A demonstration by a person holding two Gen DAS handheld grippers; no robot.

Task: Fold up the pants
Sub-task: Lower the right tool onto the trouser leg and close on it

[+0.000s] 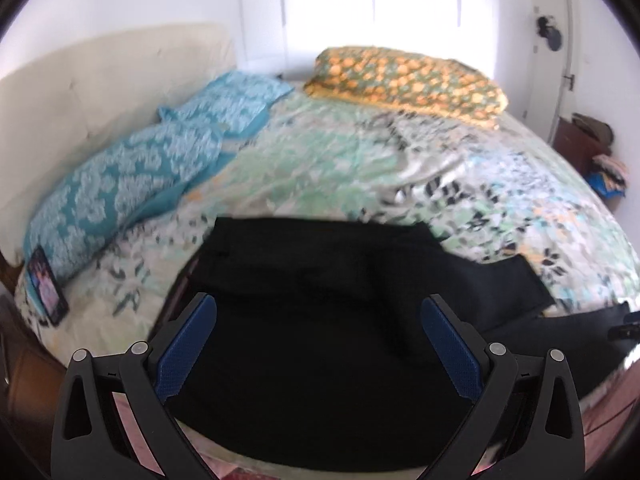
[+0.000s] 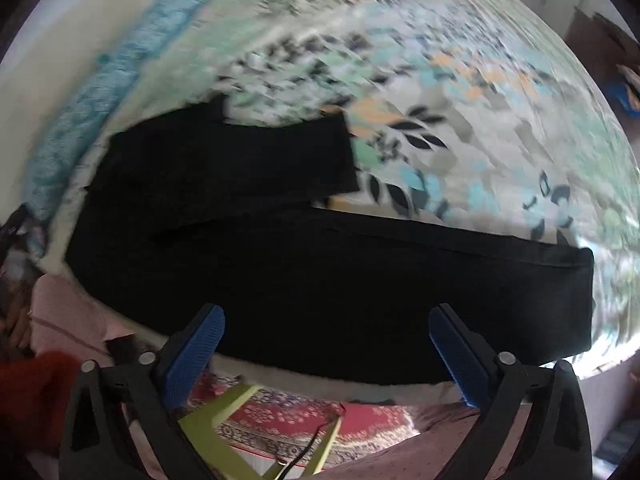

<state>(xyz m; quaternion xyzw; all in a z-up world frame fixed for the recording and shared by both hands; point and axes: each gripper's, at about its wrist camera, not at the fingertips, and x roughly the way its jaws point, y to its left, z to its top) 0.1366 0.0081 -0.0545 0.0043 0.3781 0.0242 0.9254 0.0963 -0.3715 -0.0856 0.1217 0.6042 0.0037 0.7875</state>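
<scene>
Black pants (image 1: 312,352) lie flat on the floral bedspread (image 1: 360,160) near the bed's front edge. In the right wrist view the pants (image 2: 320,272) show one leg stretched to the right and the other leg folded back, ending near the middle. My left gripper (image 1: 318,312) is open and empty, hovering over the waist part. My right gripper (image 2: 326,320) is open and empty, above the near edge of the long leg. Both views are blurred.
Two teal patterned pillows (image 1: 132,184) lie along the cream headboard at left. An orange floral pillow (image 1: 404,76) sits at the far side. A phone (image 1: 46,284) lies at the bed's left edge. A red patterned rug (image 2: 304,420) and a green frame (image 2: 224,424) are below the bed edge.
</scene>
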